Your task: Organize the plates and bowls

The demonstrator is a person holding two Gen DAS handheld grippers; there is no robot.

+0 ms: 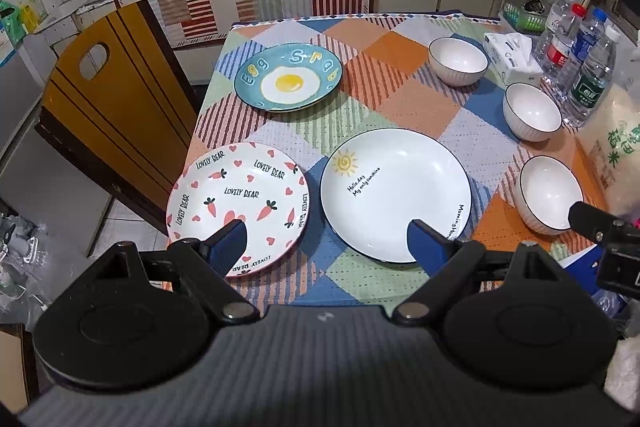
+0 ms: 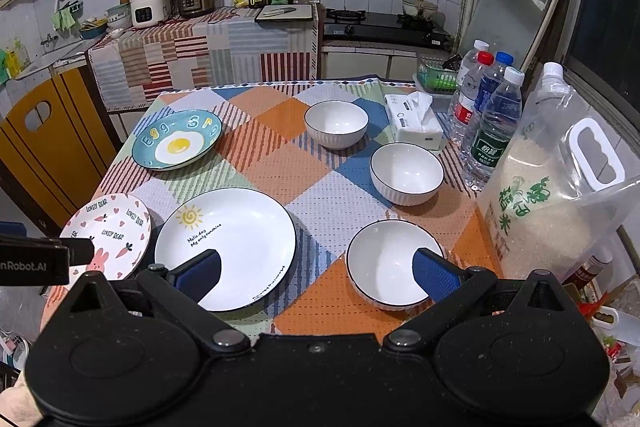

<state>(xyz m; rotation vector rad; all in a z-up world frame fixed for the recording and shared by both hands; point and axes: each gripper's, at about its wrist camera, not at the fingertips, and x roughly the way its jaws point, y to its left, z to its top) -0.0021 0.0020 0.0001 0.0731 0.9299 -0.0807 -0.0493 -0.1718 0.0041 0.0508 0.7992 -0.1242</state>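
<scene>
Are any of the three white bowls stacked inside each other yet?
No: the near bowl, middle bowl and far bowl each sit apart on the tablecloth.

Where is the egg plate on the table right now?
The egg plate sits on the far left part of the table in both wrist views, beyond the bear plate and sun plate, across from the farthest bowl.

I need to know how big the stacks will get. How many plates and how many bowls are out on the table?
Plates: 3, the egg plate, the carrot plate and the white sun plate.
Bowls: 3, far, middle and near.
Total: 6
</scene>
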